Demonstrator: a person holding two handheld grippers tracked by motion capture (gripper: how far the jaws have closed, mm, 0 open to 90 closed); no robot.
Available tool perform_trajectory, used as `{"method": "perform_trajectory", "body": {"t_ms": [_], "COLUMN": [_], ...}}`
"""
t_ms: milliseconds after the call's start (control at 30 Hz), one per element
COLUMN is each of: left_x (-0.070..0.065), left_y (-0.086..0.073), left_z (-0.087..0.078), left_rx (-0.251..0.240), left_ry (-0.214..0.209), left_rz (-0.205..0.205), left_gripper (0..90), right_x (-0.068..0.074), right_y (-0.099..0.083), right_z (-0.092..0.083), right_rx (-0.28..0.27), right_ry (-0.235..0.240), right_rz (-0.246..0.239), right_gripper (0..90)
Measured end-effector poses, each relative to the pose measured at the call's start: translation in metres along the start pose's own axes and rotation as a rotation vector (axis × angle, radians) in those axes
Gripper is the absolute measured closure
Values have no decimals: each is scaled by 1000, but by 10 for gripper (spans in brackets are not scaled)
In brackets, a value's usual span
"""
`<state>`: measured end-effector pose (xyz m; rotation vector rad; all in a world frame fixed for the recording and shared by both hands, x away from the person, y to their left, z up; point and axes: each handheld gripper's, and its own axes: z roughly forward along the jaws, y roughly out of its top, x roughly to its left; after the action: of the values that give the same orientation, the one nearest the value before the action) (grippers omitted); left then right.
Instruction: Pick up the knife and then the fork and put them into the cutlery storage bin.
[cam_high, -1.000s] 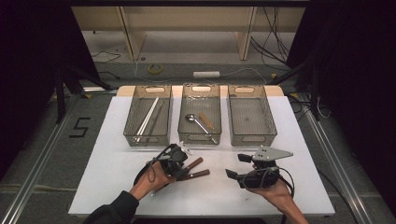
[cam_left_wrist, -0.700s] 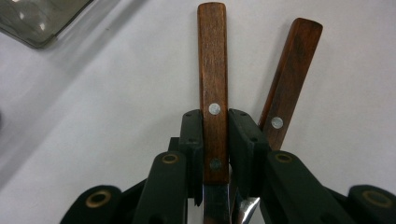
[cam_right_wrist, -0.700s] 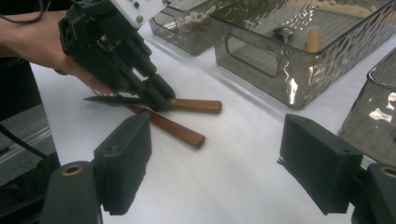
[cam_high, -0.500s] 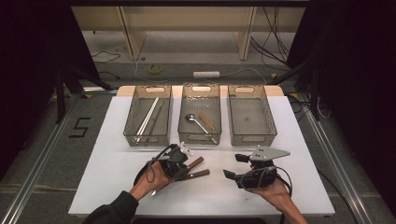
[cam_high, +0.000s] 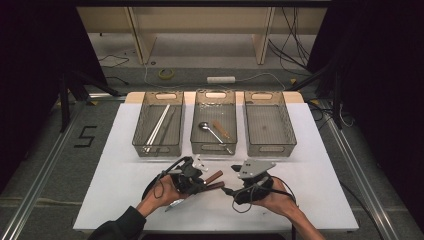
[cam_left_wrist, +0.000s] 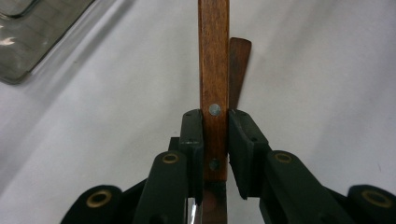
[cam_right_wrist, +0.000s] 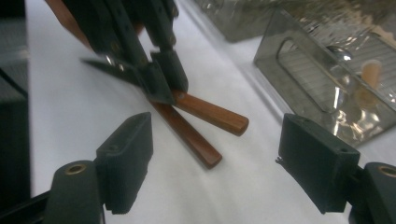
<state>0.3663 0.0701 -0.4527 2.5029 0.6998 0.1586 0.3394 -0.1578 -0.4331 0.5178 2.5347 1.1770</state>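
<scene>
Wooden knife handle (cam_left_wrist: 213, 93) clamped in left claw (cam_left_wrist: 215, 135) (second handle (cam_left_wrist: 239, 60) beside); right claw (cam_right_wrist: 219, 163) wide, empty.

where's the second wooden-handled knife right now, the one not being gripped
In the left gripper view, the loose brown wooden-handled knife lies on the white table, just right of the gripped wooden-handled knife.
</scene>
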Motion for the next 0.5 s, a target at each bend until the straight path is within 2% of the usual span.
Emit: {"method": "perform_trajectory", "body": {"t_ms": [133,267,500], "left_x": [-3,-5,-10], "left_y": [-1,-1,-1], "left_z": [-1,-1,0], "left_rx": [-4,3,4], "left_ry": [-10,-14,-23], "left_rz": [16,35,56], "left_gripper": [757,757,757], "right_x": [3,6,3], "right_y": [2,3,3], "right_z": [18,30,46], "right_rx": [63,100,151], "right_ry": [-21,-28,-22], "right_rz": [-107,-173,-241], "right_gripper": [280,290,297]}}
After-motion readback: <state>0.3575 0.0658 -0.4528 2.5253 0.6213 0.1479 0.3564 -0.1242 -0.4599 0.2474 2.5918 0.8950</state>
